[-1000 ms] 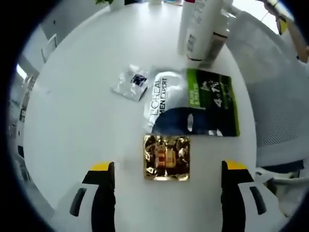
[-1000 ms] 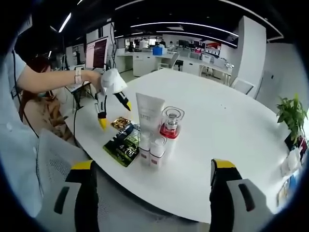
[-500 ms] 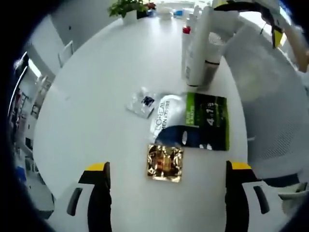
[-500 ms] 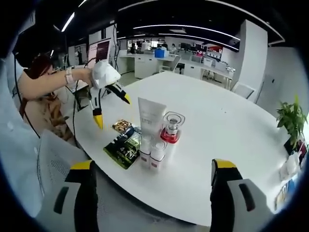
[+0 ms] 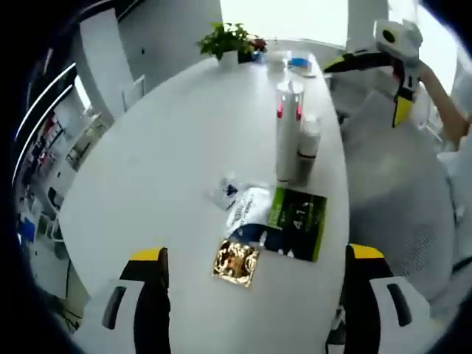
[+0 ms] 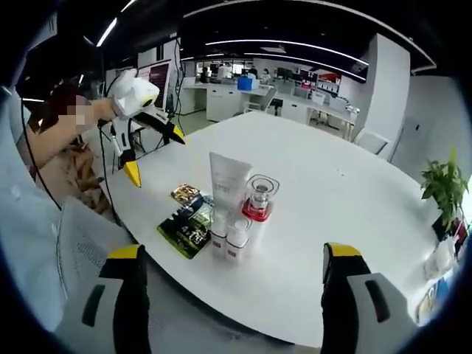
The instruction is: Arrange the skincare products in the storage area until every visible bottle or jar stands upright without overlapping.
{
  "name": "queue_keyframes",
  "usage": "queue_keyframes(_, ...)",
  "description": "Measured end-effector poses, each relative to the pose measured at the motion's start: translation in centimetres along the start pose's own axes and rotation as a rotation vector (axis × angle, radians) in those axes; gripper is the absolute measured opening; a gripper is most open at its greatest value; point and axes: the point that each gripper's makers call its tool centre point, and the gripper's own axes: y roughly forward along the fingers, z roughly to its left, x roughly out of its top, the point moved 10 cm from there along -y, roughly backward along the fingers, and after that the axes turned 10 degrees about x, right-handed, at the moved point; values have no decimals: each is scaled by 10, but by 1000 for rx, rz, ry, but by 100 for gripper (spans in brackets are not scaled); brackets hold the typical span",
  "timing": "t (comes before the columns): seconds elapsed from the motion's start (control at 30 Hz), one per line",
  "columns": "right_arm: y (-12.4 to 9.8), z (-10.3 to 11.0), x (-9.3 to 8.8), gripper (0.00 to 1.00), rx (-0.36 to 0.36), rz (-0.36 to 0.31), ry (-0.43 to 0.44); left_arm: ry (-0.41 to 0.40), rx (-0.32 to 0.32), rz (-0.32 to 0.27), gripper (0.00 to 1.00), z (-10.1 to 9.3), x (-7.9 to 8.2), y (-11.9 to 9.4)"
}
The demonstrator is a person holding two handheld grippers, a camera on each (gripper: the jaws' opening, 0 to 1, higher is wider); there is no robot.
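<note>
The skincare products stand in one tight cluster near the edge of the round white table. In the right gripper view the cluster comprises a tall white tube, upright on its cap; a clear jar with a red base, just beside the tube; and two small white bottles with red bands, upright and touching each other in front of the tube. The jar's contents cannot be determined.

Flat items lie beside the cluster: a green-and-dark sachet pack next to the bottles, a gold foil sachet at its near corner, and a small clear sachet on the far side — all flat on the tabletop.

The left gripper is held in the air above the table edge, well apart from the products; jaws spread, nothing between them. The right gripper is likewise raised off the table beyond the cluster — jaws apart and empty.

A potted plant stands at the far table edge.
</note>
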Motion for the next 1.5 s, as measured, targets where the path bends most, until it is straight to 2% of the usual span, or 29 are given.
queue_keyframes(0.1,-1,1,-1,99,-3,2,0,-11,33,-8,97,-5,-1,-11)
queue_keyframes(0.17,-2,2,-1,99,-4,3,-1,-63,52,-7,97,-5,-1,-20)
queue_keyframes(0.37,-3,5,1,99,-4,-2,-7,-107,115,-21,97,-18,-7,-38)
queue_keyframes(0.53,-4,7,3,99,-3,0,-20,-132,154,-37,97,-28,-8,-50)
queue_keyframes(0.67,-4,10,5,99,2,0,-28,-128,219,-34,97,-33,-7,-60)
queue_keyframes(0.8,-4,13,7,99,13,5,-40,-155,224,-51,97,-41,-8,-66)
queue_keyframes(0.93,-6,15,7,99,20,5,-48,-124,278,2,97,-50,-13,-72)
queue_keyframes(1.0,-7,16,7,99,24,5,-49,-146,280,-3,97,-53,-14,-74)
queue_keyframes(1.1,-8,16,6,99,30,11,-50,-198,274,-43,97,-60,-14,-79)
queue_keyframes(1.23,-10,16,4,99,43,22,-62,-192,289,-26,97,-70,-15,-83)
queue_keyframes(1.3,-11,15,4,99,46,19,-65,-214,290,-34,97,-73,-15,-84)
queue_keyframes(1.5,-12,7,2,99,56,19,-72,-207,306,-22,97,-76,-14,-84)
